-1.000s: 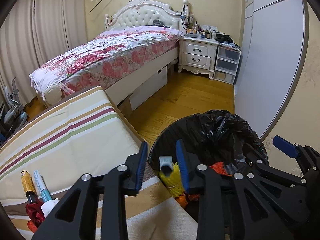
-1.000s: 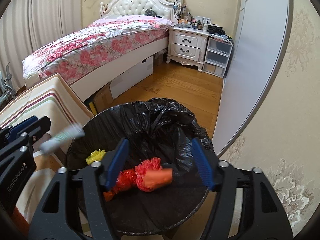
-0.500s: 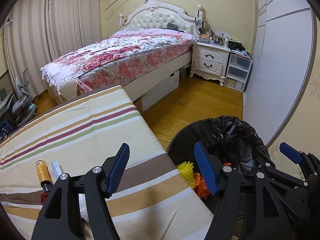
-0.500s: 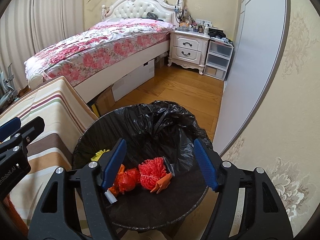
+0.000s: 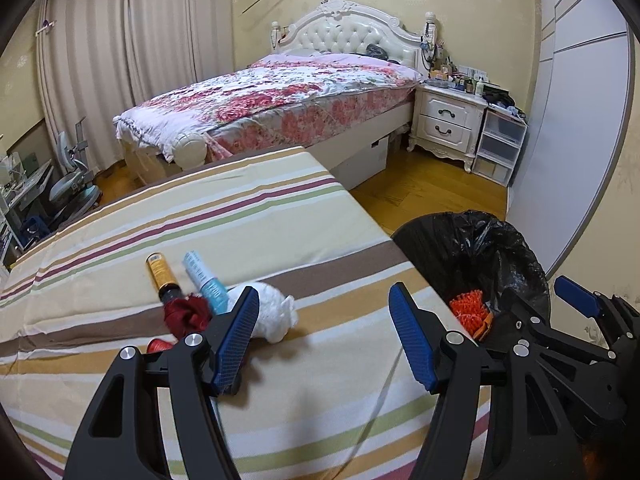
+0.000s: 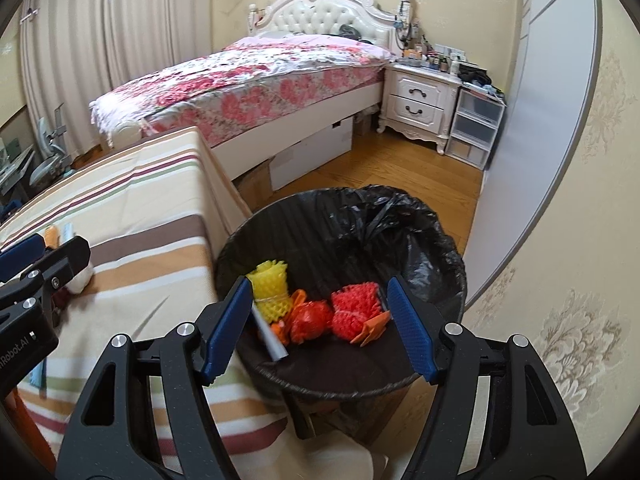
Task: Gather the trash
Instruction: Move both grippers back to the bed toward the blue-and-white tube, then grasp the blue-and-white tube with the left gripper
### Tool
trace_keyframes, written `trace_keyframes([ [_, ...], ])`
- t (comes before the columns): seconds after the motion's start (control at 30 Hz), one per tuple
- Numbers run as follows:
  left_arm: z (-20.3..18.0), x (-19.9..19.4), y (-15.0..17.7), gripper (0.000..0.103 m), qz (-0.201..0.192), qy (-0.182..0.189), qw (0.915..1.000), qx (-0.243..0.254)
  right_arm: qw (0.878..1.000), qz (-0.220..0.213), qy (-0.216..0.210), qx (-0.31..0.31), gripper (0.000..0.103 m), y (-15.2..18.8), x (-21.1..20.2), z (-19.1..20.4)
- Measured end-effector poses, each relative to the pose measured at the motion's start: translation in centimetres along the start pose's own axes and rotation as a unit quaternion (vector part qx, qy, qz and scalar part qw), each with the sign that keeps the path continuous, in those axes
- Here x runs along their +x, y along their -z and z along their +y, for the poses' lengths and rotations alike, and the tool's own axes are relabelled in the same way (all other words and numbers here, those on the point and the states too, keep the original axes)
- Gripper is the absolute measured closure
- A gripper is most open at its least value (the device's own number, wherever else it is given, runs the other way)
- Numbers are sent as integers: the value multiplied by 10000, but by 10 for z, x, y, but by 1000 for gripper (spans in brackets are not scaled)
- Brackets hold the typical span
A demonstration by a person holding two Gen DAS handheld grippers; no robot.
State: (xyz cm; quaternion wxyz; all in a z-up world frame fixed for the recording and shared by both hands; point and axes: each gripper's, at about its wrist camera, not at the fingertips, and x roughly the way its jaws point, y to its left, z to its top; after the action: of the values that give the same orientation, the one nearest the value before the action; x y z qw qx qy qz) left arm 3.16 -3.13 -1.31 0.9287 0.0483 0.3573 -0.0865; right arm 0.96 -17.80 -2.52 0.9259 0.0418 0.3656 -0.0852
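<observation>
The left gripper (image 5: 324, 336), jaws wide and empty, hovers just right of the white wad (image 5: 276, 314) on the table (image 5: 240, 216), nearer than the right.

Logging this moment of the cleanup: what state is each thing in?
left gripper: jaws open, empty, above the striped cloth
right gripper: jaws open, empty, over the bin
trash bin: lined, holding foam nets
white wad: on the cloth
gold tube: lying flat
blue tube: lying flat
</observation>
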Motion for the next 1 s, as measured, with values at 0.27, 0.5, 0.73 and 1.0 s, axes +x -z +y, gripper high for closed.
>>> trace_keyframes([
  [0.27,29,-23,30,37,100,-344,9992,-201,9990,46,-349,-292,35,17,-17,28],
  [0.5,54,-21,52,37,344,-647,9963,-453,9967,116,-606,-531,35,30,-24,51],
  [0.73,69,-8,63,41,629,-622,9943,-595,9952,145,-735,-634,35,34,-26,64],
  [1.0,71,0,66,69,802,-477,9944,-498,9946,189,-779,-664,35,36,-24,69],
])
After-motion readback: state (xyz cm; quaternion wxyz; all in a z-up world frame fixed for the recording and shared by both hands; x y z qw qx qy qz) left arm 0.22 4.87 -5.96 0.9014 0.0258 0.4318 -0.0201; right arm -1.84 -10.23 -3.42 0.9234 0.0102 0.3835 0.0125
